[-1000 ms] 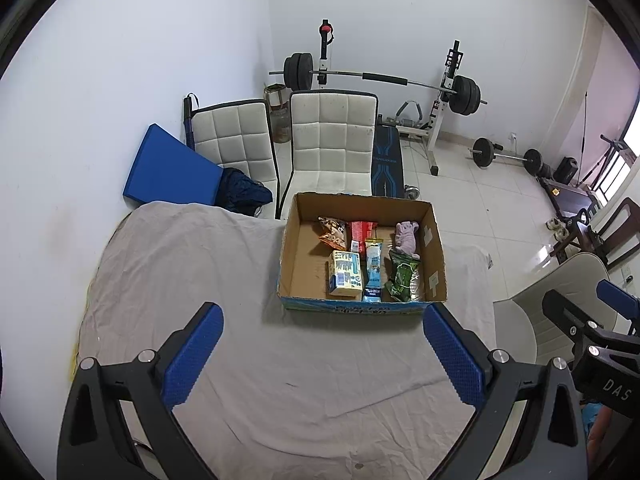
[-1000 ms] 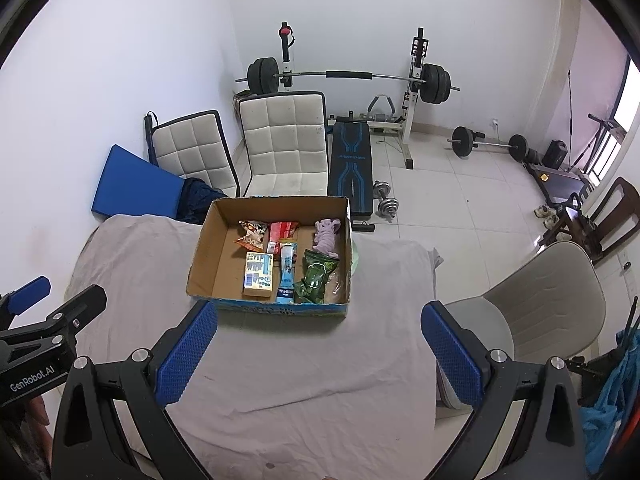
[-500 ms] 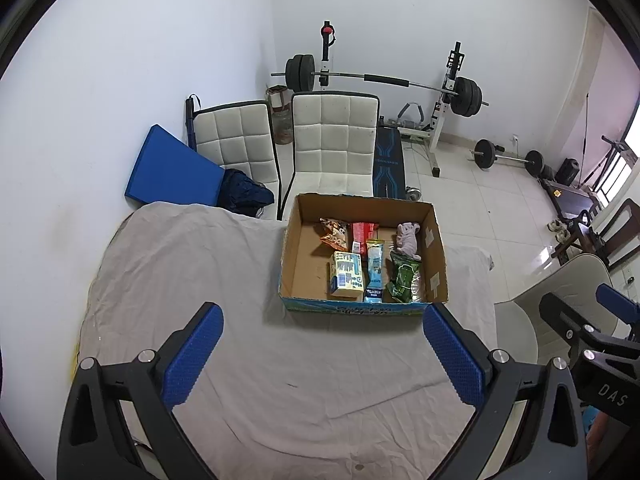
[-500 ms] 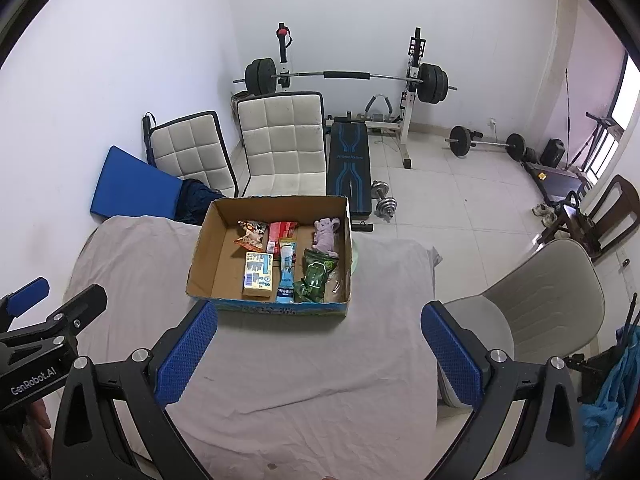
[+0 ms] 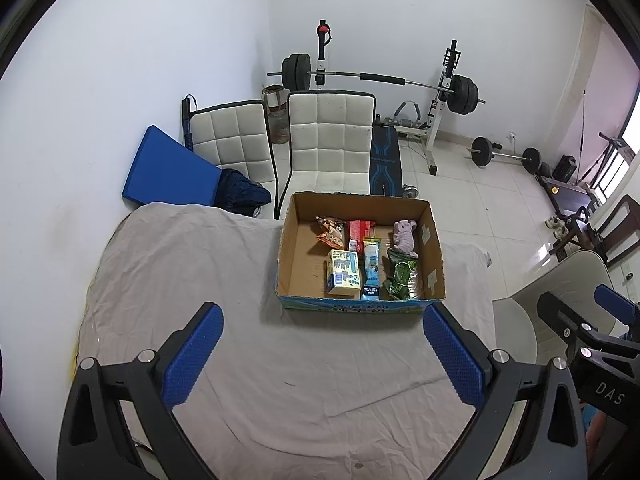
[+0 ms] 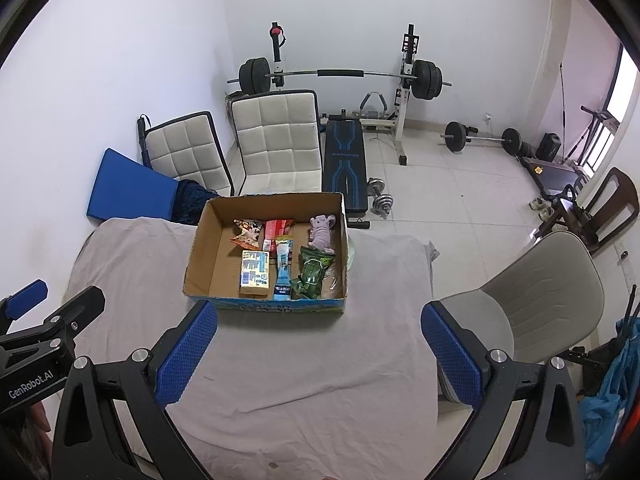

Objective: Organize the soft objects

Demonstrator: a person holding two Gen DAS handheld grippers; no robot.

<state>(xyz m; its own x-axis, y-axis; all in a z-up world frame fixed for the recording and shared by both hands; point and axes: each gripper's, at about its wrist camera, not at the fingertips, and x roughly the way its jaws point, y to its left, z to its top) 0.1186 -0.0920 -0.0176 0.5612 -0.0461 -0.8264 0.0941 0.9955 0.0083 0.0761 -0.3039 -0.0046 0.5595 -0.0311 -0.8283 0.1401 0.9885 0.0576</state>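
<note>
An open cardboard box (image 5: 292,248) (image 6: 200,248) stands on the grey-sheeted table (image 5: 180,280) (image 6: 300,360). Inside it lie a purple plush toy (image 5: 405,236) (image 6: 321,230), a green packet (image 5: 400,276) (image 6: 312,272), a light blue pouch (image 5: 372,268) (image 6: 283,268), a yellow-white carton (image 5: 343,272) (image 6: 254,272), an orange snack bag (image 5: 332,232) (image 6: 248,234) and a red packet (image 5: 360,230) (image 6: 276,230). My left gripper (image 5: 322,350) hangs open above the table in front of the box, holding nothing. My right gripper (image 6: 318,346) is open and empty too, beside the left one.
Two white padded chairs (image 5: 328,140) (image 6: 276,136) stand behind the table with a blue mat (image 5: 168,168) against the wall. A weight bench and barbell rack (image 6: 344,76) fill the back. A beige chair (image 6: 532,300) sits at the table's right edge.
Both views have shifted only slightly; the box and its contents lie as before, and both grippers stay open.
</note>
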